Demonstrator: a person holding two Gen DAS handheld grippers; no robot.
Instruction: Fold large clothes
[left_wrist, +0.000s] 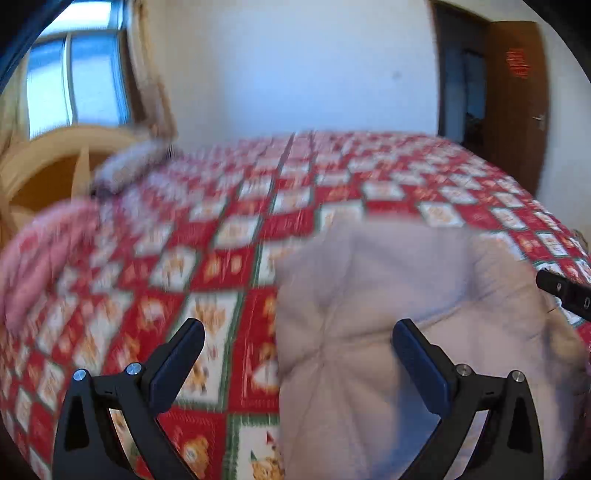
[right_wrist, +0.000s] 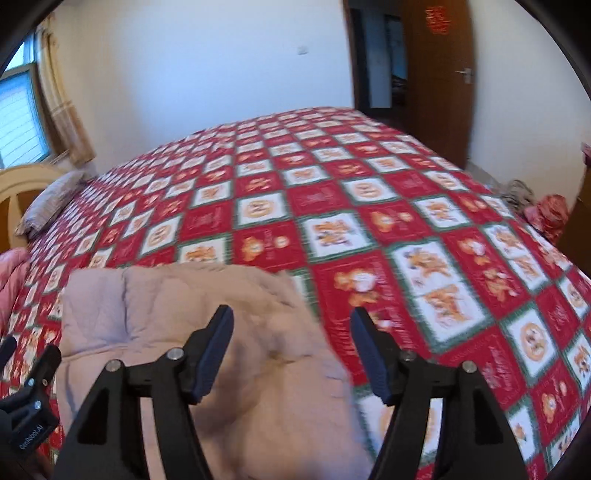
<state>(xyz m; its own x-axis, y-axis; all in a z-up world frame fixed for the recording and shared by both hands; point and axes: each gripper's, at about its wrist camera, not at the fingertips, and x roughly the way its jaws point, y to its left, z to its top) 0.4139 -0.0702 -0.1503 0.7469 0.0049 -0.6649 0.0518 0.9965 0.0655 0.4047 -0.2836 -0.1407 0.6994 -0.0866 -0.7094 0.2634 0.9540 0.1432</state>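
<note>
A pale pinkish-beige padded garment (left_wrist: 406, 295) lies folded in a thick block on the red patterned bedspread (left_wrist: 207, 243). My left gripper (left_wrist: 299, 354) is open and empty, hovering over the garment's left edge. In the right wrist view the garment (right_wrist: 177, 317) lies at lower left. My right gripper (right_wrist: 291, 350) is open and empty above the garment's right edge. The other gripper shows at the left edge of the right wrist view (right_wrist: 26, 398) and at the right edge of the left wrist view (left_wrist: 565, 295).
A pink blanket (left_wrist: 40, 254) lies at the bed's left side by a grey pillow (left_wrist: 129, 166) and a cream headboard (left_wrist: 55, 147). A brown door (right_wrist: 436, 74) stands open at the far right. A red bundle (right_wrist: 546, 214) lies past the bed's right edge.
</note>
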